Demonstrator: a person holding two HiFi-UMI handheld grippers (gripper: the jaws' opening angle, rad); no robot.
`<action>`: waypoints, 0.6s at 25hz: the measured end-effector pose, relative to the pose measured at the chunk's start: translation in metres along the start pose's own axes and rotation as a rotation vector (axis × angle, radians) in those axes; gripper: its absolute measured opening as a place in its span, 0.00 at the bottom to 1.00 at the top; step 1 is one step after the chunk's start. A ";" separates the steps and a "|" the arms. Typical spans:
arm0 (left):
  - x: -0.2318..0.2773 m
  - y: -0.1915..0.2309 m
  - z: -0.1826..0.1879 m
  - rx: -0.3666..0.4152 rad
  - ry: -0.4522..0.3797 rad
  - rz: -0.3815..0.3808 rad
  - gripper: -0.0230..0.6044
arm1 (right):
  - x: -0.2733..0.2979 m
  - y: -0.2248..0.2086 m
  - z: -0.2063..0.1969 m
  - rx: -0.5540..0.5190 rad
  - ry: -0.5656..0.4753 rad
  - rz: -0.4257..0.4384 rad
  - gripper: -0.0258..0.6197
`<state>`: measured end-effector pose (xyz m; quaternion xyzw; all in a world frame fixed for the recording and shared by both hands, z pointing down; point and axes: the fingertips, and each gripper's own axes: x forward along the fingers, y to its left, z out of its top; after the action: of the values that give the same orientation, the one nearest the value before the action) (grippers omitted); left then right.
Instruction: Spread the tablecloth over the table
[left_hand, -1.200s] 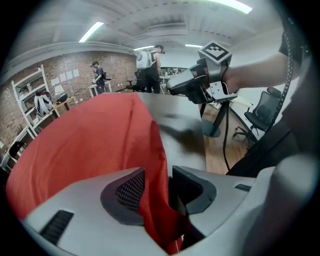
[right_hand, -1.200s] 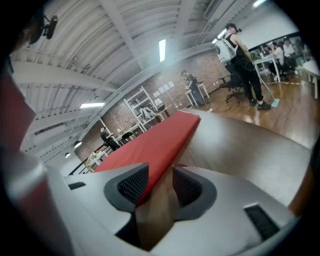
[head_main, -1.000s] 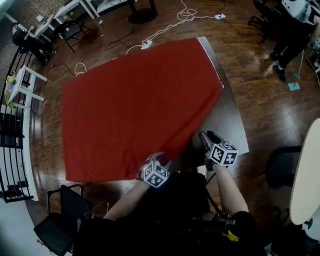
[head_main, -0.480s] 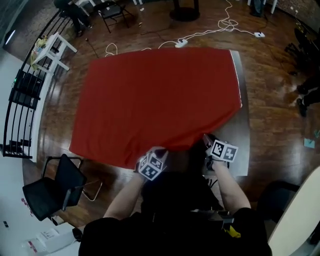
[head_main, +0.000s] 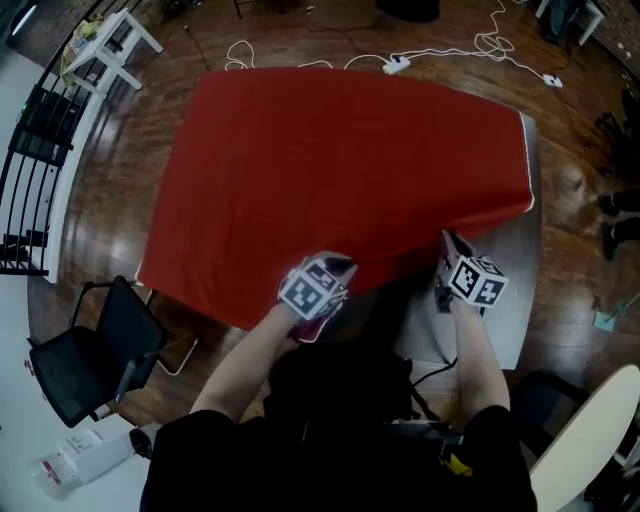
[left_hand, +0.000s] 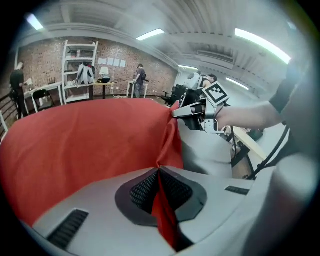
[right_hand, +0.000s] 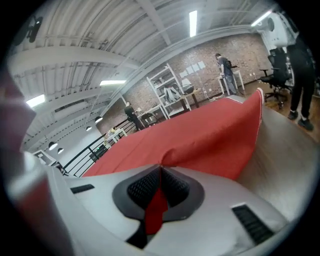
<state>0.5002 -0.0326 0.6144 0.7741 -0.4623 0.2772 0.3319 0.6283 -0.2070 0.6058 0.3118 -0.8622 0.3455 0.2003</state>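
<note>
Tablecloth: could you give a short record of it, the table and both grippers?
table: grey, right end bare
tablecloth: red, over most of the table, near edge held up
left gripper: shut on the tablecloth's near edge
right gripper: jaws just closed, shut on the same edge
task: not finished

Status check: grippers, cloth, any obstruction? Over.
Left gripper shut on tablecloth near edge; right gripper jaws just closed on it too. It lies skewed, table bare at near right. Nothing seen blocking.

black chair (head_main: 75, 365), power strip (head_main: 397, 66), railing (head_main: 25, 190)
</note>
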 end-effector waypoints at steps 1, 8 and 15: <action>-0.003 0.012 0.000 -0.032 0.004 -0.003 0.04 | 0.011 0.008 0.005 -0.025 0.005 -0.006 0.05; -0.019 0.093 -0.022 -0.230 -0.009 0.093 0.04 | 0.071 0.062 0.022 -0.183 -0.013 0.028 0.26; -0.022 0.128 -0.041 -0.322 -0.048 0.203 0.13 | 0.029 0.010 0.002 -0.163 -0.030 -0.126 0.30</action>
<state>0.3705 -0.0348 0.6572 0.6667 -0.5843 0.2133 0.4106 0.5998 -0.2146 0.6156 0.3533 -0.8690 0.2563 0.2333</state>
